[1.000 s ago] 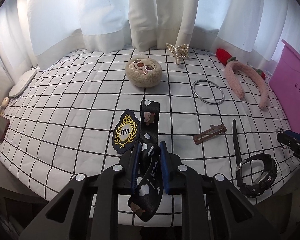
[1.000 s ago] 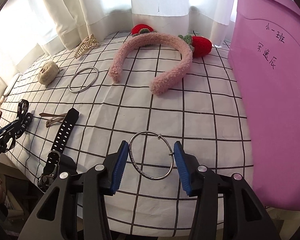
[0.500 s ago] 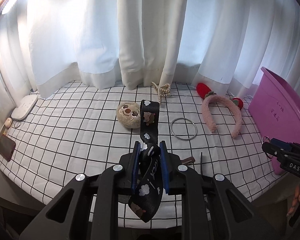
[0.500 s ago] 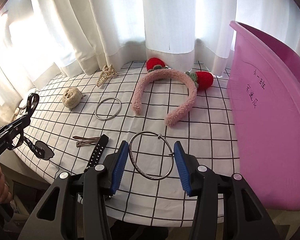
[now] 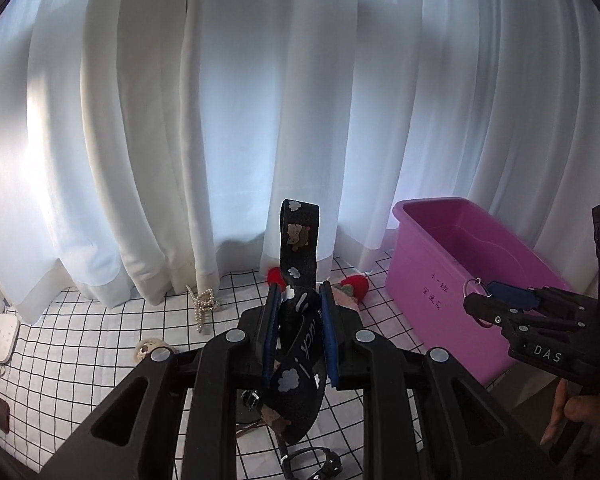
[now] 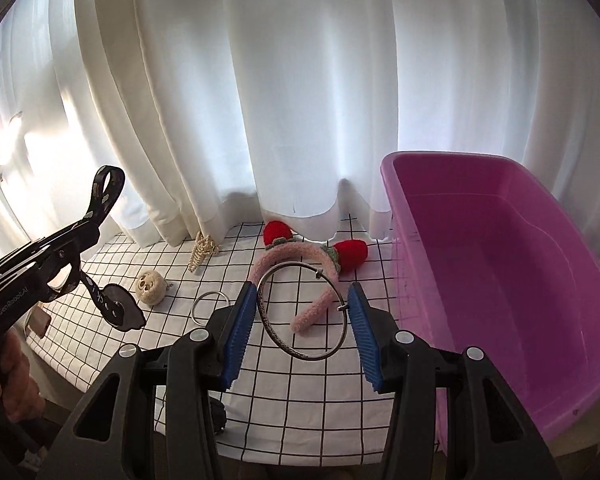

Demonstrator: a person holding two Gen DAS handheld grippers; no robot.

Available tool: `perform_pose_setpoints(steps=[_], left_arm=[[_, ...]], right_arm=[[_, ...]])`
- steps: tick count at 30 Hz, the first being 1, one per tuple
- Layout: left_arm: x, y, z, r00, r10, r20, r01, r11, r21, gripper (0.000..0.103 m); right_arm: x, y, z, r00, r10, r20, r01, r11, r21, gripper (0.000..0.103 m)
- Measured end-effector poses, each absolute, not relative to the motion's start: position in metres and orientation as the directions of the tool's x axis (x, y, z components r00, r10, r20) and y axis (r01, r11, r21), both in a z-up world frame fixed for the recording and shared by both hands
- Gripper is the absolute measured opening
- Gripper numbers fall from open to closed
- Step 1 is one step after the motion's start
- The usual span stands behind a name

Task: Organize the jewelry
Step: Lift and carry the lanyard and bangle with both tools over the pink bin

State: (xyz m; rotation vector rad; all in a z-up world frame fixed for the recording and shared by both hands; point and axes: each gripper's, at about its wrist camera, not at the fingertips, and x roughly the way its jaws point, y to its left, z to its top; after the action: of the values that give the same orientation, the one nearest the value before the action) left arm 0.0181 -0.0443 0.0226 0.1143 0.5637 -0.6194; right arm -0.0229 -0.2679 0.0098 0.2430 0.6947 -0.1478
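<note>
Both pieces are lifted but not yet binned: the left hand-held gripper (image 5: pixel 299 312) is clamped on a black printed strap (image 5: pixel 299 248), the right hand-held gripper (image 6: pixel 303 322) on a silver bangle (image 6: pixel 302 311) — beside the seemingly empty pink tub (image 6: pixel 496 280). Headband (image 6: pixel 300 256), claw clip (image 6: pixel 202 254), a second ring (image 6: pixel 210 306) and plush charm (image 6: pixel 151 287) remain on the desk (image 6: pixel 292 408).

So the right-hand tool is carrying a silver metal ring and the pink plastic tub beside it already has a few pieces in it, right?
Not quite. The right gripper does hold the silver metal ring, but the pink plastic tub shows only bare pink inside; no pieces are visible in it. The right wrist view looks straight into it.
</note>
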Motion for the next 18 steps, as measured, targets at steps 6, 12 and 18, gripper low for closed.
perform_pose_setpoints(steps=[6,12,18], left_arm=[[0.008,-0.121,0.06,0.608,-0.648,-0.458,0.707,0.704,-0.058,0.019],[-0.002,-0.202,0.079,0.538,-0.737,-0.409,0.8,0.599,-0.027,0.019],[-0.006,-0.271,0.06,0.492,-0.734,-0.468,0.817,0.575,-0.044,0.019]], right_arm=[[-0.051,-0.324,0.042,0.785,-0.165,-0.597,0.329,0.928,0.176,0.046],[-0.073,-0.377,0.051,0.767,-0.26,-0.586,0.429,0.888,0.168,0.046],[-0.078,-0.418,0.036,0.73,-0.278,-0.625,0.479,0.859,0.178,0.046]])
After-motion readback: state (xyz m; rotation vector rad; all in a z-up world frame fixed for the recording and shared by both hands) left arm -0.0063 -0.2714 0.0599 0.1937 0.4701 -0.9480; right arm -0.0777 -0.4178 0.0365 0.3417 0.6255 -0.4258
